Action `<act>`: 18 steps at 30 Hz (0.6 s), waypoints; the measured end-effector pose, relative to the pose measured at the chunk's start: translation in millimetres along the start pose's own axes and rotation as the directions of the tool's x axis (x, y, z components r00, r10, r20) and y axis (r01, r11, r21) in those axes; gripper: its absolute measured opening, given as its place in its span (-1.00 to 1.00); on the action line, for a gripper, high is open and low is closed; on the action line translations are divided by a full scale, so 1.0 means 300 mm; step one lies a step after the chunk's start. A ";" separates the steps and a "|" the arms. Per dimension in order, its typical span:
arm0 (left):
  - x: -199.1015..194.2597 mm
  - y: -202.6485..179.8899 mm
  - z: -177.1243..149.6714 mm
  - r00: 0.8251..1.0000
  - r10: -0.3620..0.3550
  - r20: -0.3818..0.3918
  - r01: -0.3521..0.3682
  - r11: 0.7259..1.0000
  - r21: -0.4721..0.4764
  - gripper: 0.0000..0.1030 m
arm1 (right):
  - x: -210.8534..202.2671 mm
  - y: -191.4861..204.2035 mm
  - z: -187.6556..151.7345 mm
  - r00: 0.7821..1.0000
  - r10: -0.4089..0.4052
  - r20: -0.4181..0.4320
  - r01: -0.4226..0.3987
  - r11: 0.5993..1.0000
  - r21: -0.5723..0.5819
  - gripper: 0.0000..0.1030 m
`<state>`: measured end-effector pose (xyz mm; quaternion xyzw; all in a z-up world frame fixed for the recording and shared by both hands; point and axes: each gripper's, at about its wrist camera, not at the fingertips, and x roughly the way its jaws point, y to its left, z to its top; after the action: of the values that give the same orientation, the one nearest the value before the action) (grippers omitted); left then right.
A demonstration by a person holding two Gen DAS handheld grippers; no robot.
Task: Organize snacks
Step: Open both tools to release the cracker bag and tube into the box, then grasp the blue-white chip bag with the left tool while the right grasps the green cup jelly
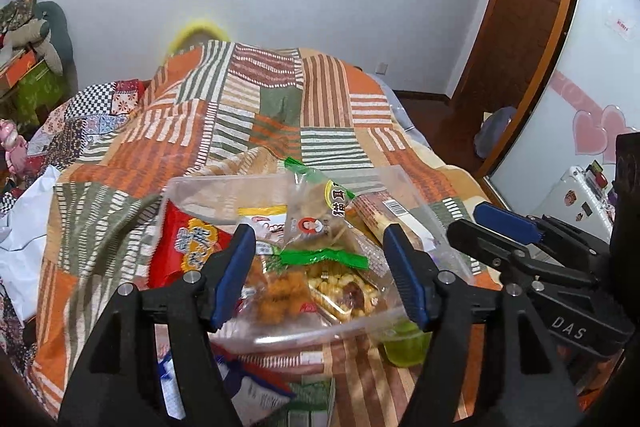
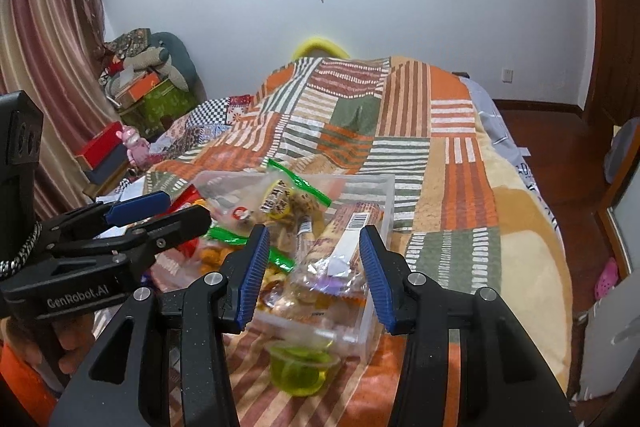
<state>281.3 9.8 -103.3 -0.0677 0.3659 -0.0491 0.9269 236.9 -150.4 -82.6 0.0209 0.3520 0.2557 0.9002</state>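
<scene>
Most of the sorting looks done, judging by the clear plastic box (image 1: 404, 183) on the bed (image 1: 328, 99): it is already piled with snack packets. Inside it, a red packet (image 1: 180, 247) leans at the left end, a clear bag with green sealed edges (image 1: 320, 227) lies over the middle, a packet of fried orange pieces (image 1: 280, 291) and one of corn-like kernels (image 1: 340, 287) sit at the near side, and a long striped pack with a barcode (image 2: 352, 223) runs along the right end.

Still outside the box are a green jelly cup (image 2: 300, 371), standing on the blanket just beside its near right corner, and some blue-and-white wrappers (image 1: 248, 387) lying below its near edge.

The left hand-held gripper (image 1: 320, 275) hovers over the box with its jaws spread, nothing between them. The right hand-held gripper (image 2: 314, 275) hangs above the box's right end, its jaws apart and empty too.
</scene>
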 end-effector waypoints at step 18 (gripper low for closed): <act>-0.268 0.159 -0.117 0.994 0.107 0.038 -0.106 0.994 -0.017 0.69 | -0.146 0.099 -0.088 0.999 0.008 0.033 -0.006 0.999 -0.040 0.16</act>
<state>200.9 64.9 -82.3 -0.0558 0.3512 0.0043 0.9346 179.4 -149.2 -68.8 0.0085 0.3316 0.2655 0.9053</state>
